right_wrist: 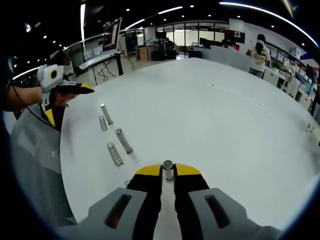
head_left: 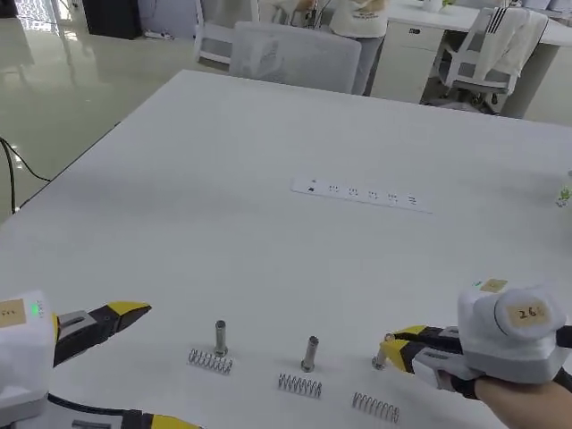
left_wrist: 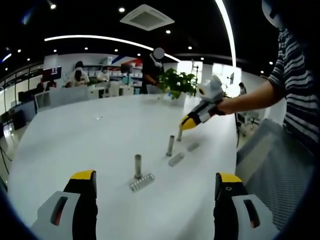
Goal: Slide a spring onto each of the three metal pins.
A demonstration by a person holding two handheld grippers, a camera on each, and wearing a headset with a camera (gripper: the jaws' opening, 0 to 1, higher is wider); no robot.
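Right gripper [right_wrist: 168, 174]: jaws closed on the right pin [right_wrist: 168, 169], pinching the shaft just below its top. In the head view this pin [head_left: 379, 356] stands roughly upright at the jaw tips. Can't tell whether its base is off the tabletop [head_left: 295, 259].

Left gripper [left_wrist: 156, 176]: jaws wide open, holding nothing, hovering low over the near left edge of the tabletop.

Left pin [head_left: 221, 337] and middle pin [head_left: 310, 352] stand upright and bare. All three pins form one row across the near edge.

No spring is on a pin yet. Left spring [head_left: 210, 360], middle spring [head_left: 299, 385] and right spring [head_left: 375, 407] each lie flat just beside their own pin, on the person's side.

Key relation: the spring axes run flat along the row and the pin axes are vertical, so any spring has to be tipped upright before it can drop over a pin top.

From the open jaws the left spring [left_wrist: 142, 182] lies straight ahead and near, with its long axis crosswise to them. The right spring is closest to the right gripper, but that one is busy with the pin. The left gripper looks like the one to pick up a spring, likely the left one.
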